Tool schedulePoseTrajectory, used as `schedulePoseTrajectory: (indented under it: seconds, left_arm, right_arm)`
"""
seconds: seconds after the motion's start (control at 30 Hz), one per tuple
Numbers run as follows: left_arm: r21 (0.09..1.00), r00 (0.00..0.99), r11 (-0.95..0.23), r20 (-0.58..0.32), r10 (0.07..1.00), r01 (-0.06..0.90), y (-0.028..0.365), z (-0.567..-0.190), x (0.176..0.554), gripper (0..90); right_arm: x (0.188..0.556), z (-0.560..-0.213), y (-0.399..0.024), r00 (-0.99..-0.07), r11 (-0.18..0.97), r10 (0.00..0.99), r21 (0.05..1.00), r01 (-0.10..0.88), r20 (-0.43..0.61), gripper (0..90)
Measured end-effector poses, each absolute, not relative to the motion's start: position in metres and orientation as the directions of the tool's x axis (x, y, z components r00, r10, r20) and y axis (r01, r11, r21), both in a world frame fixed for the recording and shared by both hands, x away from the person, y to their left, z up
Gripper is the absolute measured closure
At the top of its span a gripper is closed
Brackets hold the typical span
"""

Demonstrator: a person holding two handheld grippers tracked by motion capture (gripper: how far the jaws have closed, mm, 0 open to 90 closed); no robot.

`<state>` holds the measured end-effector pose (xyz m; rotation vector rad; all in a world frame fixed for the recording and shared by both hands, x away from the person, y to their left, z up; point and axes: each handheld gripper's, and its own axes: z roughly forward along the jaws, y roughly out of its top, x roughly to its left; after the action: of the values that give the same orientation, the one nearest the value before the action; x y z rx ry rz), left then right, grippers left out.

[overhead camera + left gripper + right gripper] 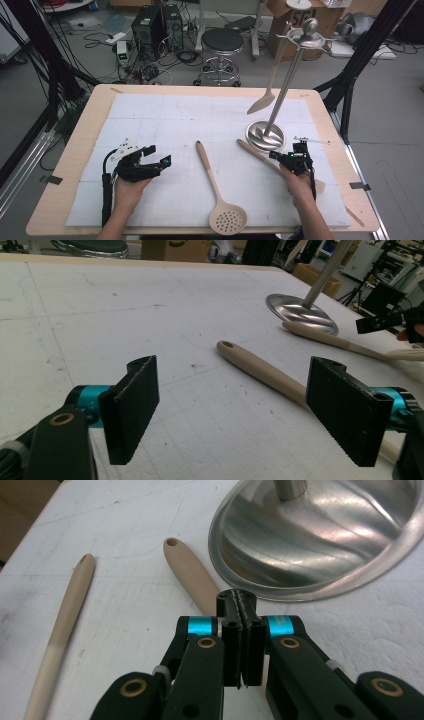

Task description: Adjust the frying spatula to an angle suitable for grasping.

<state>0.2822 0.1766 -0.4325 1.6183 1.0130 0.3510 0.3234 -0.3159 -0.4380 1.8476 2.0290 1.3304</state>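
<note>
1. My left claw (159,156) has lots of bare worktop (165,112) ahead.
2. The holey spoon (218,192) lies between my claws.
3. The shiny stand (265,136) and a spoon handle (192,575) block my right claw (242,611).

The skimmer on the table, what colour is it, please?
Beige skimmer, best in the high view.

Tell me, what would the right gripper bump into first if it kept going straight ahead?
Probably the wooden utensil handle just under its shut jaws, then the stand's shiny metal base right behind. Depth is hard to judge.
</note>
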Motion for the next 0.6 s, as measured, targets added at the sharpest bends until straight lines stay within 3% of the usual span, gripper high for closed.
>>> schedulePoseTrajectory:
  seconds: [0.1, 0.37, 0.6]
  left_arm:
    - [0.905, 0.586, 0.008, -0.282, 0.760, 0.426, 0.177, -0.432, 0.282, 22.2]
    - [0.904, 0.585, 0.009, -0.284, 0.760, 0.427, 0.176, -0.433, 0.282, 22.2]
    - [0.904, 0.584, 0.011, -0.284, 0.760, 0.427, 0.177, -0.433, 0.282, 22.2]
  right_arm:
    - [0.320, -0.434, -0.317, -0.265, -0.149, 0.813, 0.624, 0.767, 0.519, 90.0]
    - [0.326, -0.406, -0.317, -0.310, -0.072, 0.851, 0.678, 0.731, 0.425, 90.0]
    - [0.352, -0.410, -0.320, -0.300, -0.030, 0.853, 0.614, 0.789, 0.427, 90.0]
